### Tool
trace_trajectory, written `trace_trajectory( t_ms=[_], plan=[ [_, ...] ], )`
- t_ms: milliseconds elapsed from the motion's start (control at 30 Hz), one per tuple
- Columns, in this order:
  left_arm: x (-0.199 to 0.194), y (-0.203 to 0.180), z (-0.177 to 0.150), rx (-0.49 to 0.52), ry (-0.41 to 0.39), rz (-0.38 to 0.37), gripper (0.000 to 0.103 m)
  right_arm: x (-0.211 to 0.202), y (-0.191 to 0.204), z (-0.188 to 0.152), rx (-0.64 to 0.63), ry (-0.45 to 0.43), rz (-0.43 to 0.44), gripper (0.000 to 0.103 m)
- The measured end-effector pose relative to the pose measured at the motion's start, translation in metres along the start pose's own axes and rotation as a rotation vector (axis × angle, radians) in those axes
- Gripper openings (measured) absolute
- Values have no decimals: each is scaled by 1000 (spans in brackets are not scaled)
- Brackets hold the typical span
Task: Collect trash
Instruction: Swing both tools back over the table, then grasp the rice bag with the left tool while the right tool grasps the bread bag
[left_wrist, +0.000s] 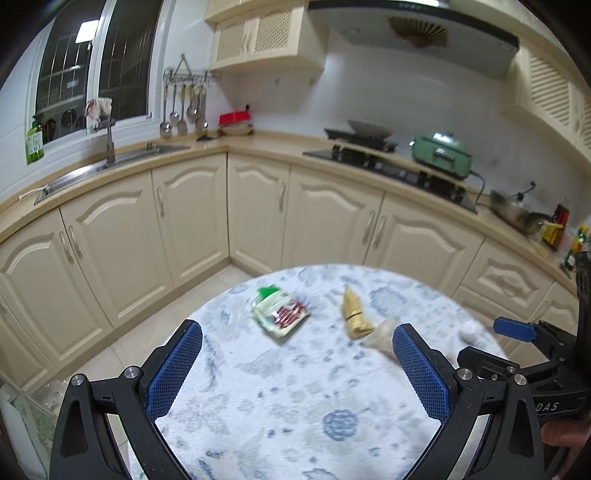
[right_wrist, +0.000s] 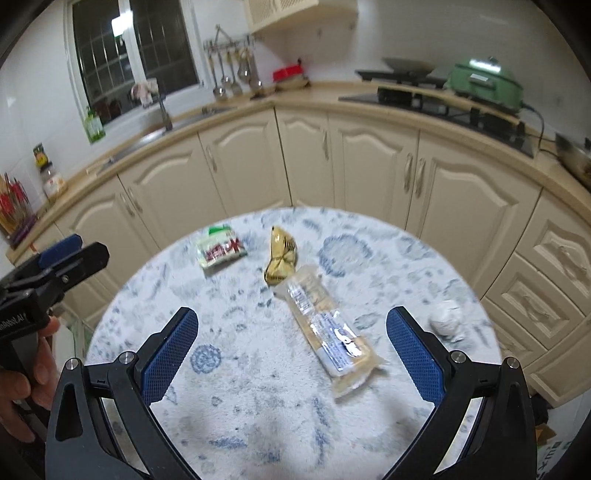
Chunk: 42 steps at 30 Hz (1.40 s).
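Note:
Trash lies on a round table with a blue-and-white cloth (left_wrist: 295, 406) (right_wrist: 258, 406). A green-white-red snack packet (left_wrist: 279, 311) (right_wrist: 219, 248) lies at the far left. A crumpled gold wrapper (left_wrist: 354, 313) (right_wrist: 280, 256) lies beside it. A long clear plastic wrapper (right_wrist: 328, 328) (left_wrist: 380, 338) lies nearer the right gripper. A crumpled white paper ball (right_wrist: 447, 317) (left_wrist: 470, 329) sits at the right edge. My left gripper (left_wrist: 297, 369) is open and empty above the cloth. My right gripper (right_wrist: 291, 354) is open and empty, with the clear wrapper between its fingers' line of view.
Cream kitchen cabinets (left_wrist: 255, 210) curve behind the table, with a sink (left_wrist: 110, 162), a hob (left_wrist: 388, 162) and a green cooker (left_wrist: 441, 153) on the counter. Tiled floor (left_wrist: 147, 332) lies left of the table. A transparent bin (left_wrist: 37, 406) shows at lower left.

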<state>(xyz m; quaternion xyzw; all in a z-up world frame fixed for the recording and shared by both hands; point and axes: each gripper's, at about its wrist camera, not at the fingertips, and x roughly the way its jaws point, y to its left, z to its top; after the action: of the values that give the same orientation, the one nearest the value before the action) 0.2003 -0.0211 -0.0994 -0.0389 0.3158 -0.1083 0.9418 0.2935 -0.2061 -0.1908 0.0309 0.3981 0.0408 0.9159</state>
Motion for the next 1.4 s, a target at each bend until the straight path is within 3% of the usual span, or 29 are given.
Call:
trace_trajectory(
  t_ms=[467, 600, 633, 667, 767, 833, 900, 967, 1000, 1033, 1067, 1400],
  plan=[
    [146, 17, 26, 12, 166, 60, 102, 109, -27, -6, -45, 188, -37, 99],
    [197, 13, 39, 64, 197, 101, 102, 121, -29, -6, -64, 204, -38, 81],
    [208, 13, 41, 78, 203, 110, 102, 124, -30, -7, -68, 207, -34, 79],
    [220, 10, 45, 109, 227, 67, 102, 126, -29, -7, -79, 205, -38, 79],
    [259, 1, 54, 179, 246, 93, 102, 128, -27, -7, -114, 197, -45, 73],
    [283, -7, 59, 228, 261, 101, 102, 128, -27, -7, -126, 187, -47, 61],
    [306, -17, 62, 286, 282, 87, 103, 128, -27, -7, -138, 186, -46, 52],
    [321, -20, 67, 300, 283, 19, 100, 127, -26, -6, -145, 190, -38, 39],
    [329, -20, 70, 282, 299, -30, 91, 126, -26, -7, -143, 191, -32, 34],
    [337, -17, 73, 239, 317, -87, 82, 125, -26, -7, -138, 191, -28, 33],
    [345, -15, 75, 200, 331, -113, 81, 125, -26, -7, -133, 189, -26, 32],
    [349, -42, 55, 229, 315, -134, 81, 99, -35, -24, -35, 185, 8, 32]
  ],
)
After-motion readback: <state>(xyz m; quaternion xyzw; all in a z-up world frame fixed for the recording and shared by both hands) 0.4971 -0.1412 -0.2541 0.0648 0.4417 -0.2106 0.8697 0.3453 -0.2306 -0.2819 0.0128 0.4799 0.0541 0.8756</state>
